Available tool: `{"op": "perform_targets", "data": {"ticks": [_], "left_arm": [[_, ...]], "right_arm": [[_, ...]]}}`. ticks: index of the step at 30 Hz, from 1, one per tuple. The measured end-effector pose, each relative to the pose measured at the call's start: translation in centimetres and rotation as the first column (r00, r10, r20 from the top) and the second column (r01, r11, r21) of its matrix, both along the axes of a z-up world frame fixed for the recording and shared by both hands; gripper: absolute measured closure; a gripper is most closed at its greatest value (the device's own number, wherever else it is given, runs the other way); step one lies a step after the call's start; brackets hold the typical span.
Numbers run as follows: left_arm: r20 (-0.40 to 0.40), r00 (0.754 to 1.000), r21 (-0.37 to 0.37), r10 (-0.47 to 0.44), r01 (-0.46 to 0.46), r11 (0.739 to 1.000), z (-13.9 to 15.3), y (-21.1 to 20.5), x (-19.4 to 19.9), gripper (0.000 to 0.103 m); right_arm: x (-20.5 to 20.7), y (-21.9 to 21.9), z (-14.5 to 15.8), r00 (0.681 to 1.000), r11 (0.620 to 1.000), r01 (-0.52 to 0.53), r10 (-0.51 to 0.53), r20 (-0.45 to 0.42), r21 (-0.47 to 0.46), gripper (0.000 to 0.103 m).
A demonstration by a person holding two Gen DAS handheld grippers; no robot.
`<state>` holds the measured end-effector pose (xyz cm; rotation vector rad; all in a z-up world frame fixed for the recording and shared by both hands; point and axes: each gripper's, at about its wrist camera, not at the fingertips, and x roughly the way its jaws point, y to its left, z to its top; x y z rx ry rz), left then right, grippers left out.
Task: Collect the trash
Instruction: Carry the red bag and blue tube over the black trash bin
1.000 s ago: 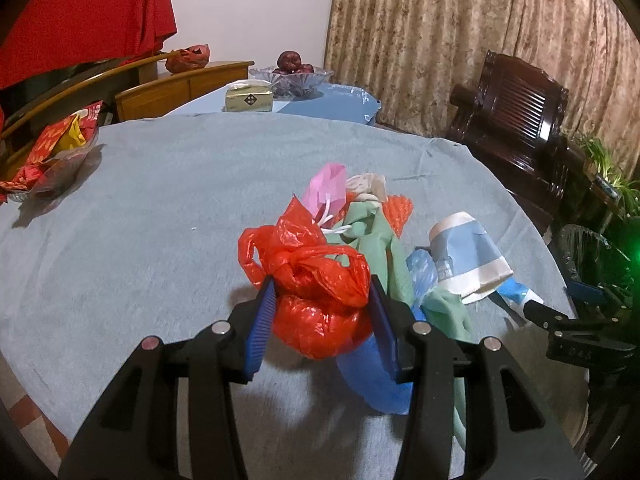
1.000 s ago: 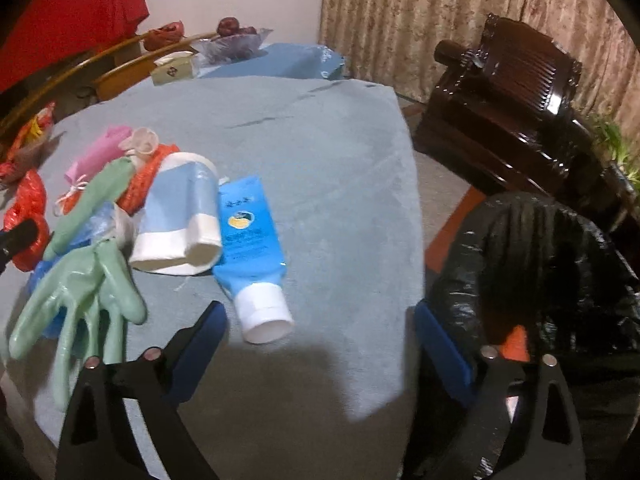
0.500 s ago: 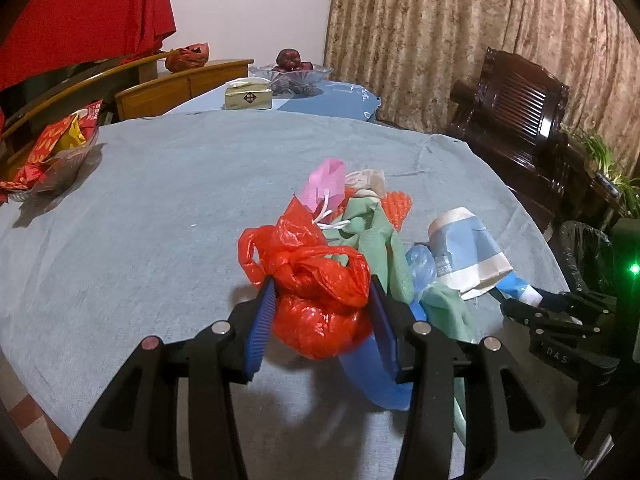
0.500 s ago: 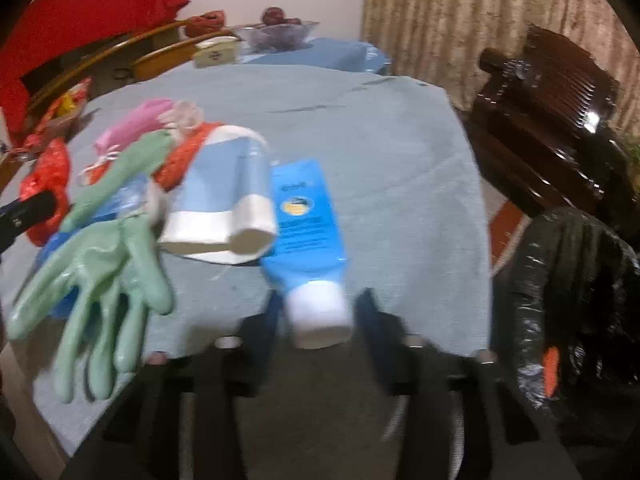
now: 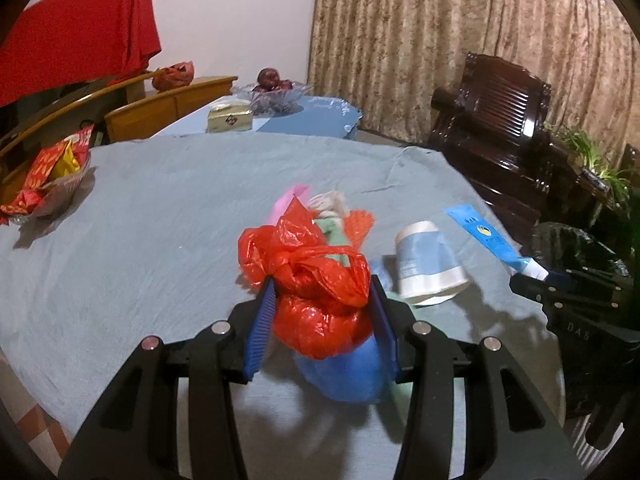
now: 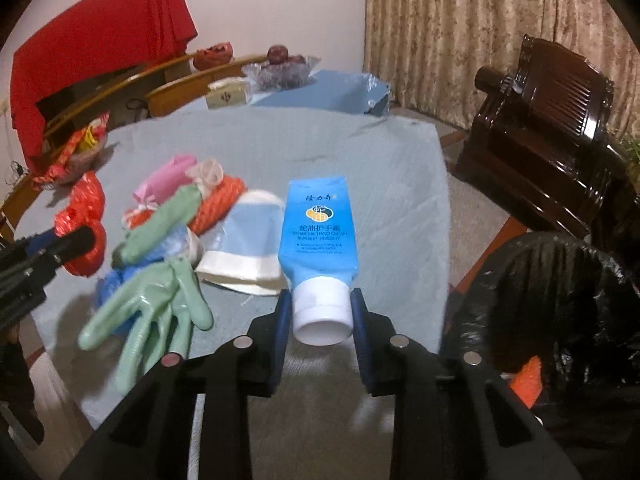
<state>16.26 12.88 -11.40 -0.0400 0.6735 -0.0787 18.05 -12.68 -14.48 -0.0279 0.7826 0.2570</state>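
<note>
Left tool (image 5: pixel 322 312) clamping red bag (image 5: pixel 316 280), right tool (image 6: pixel 320 316) gripping tube (image 6: pixel 318 248)

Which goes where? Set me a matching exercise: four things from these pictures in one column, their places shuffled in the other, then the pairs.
Things
1. red bag
2. tube
3. glove
4. fruit bowl

Places
A. on the far table
B. gripped by its cap in the right claw
C. lying on the grey cloth, fingers at its near edge
D. gripped in the left claw

Pairs: 1-D, 2-B, 3-C, 4-A
</note>
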Motion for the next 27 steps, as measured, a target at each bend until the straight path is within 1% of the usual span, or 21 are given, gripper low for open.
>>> {"op": "perform_targets", "data": {"ticks": [8,16,19,23,27], "left_arm": [[0.030,0.997,-0.001,-0.071,0.071,0.997,2.0,-3.7,-0.6,0.059],[0.052,0.986,-0.010,-0.158,0.159,0.987,3.2,-8.2,-0.6,0.059],[0.058,0.978,-0.014,-0.202,0.203,0.979,3.4,-10.3,-0.5,0.059],[0.061,0.962,-0.020,-0.266,0.268,0.963,3.6,-13.4,-0.3,0.059],[0.066,0.937,-0.017,-0.344,0.345,0.938,3.4,-17.3,-0.3,0.059]], "right_arm": [[-1.3,-2.1,3.3,0.998,0.999,0.018,-0.020,0.062,0.031,0.074],[-3.4,-6.0,5.8,0.990,0.996,0.075,-0.081,0.115,0.051,0.074],[-4.3,-8.0,6.4,0.985,0.992,0.115,-0.120,0.125,0.048,0.074],[-5.4,-10.9,6.4,0.976,0.984,0.176,-0.179,0.124,0.037,0.074],[-6.6,-14.4,6.2,0.961,0.968,0.248,-0.250,0.116,0.030,0.074]]}}
